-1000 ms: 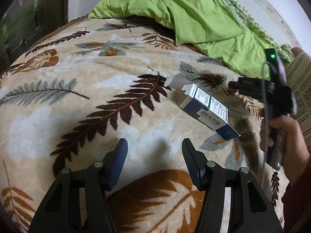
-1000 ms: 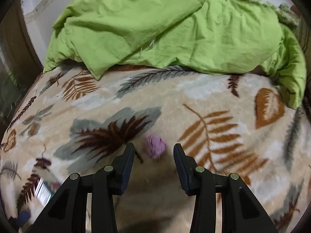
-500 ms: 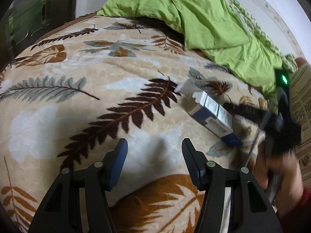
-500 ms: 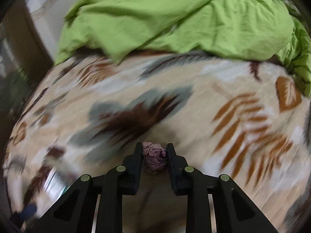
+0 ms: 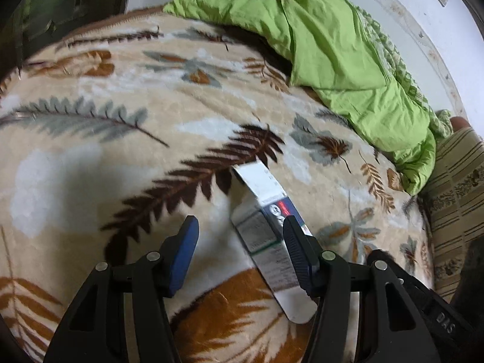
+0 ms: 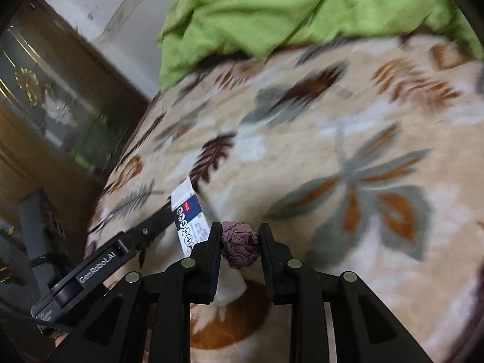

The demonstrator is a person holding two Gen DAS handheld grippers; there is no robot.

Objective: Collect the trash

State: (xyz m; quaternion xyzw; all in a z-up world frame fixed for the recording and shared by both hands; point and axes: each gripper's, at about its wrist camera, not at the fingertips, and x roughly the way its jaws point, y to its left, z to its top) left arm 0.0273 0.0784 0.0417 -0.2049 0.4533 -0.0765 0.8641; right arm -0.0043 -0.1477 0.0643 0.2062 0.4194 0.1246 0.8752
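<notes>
A white and dark blue carton [image 5: 266,227] lies flat on the leaf-patterned blanket [image 5: 121,127]. My left gripper [image 5: 240,224] hangs open over it. The carton runs between the fingers, close to the right finger [image 5: 295,248], and neither pad presses on it. My right gripper [image 6: 239,233] is shut on a crumpled pink paper ball [image 6: 240,246], carried just above the blanket. In the right wrist view the same carton [image 6: 190,214] shows to the left of the ball, with the left gripper's black housing [image 6: 96,272] beside it.
A bunched green quilt [image 5: 332,45] covers the far end of the bed. A person's striped sleeve [image 5: 459,187] is at the right edge. A dark wooden cabinet with glass [image 6: 45,106] stands beyond the bed's left side.
My right gripper closed on the pink ball and swung it left toward the carton. My left gripper moved up to the carton, which now lies between its fingers.
</notes>
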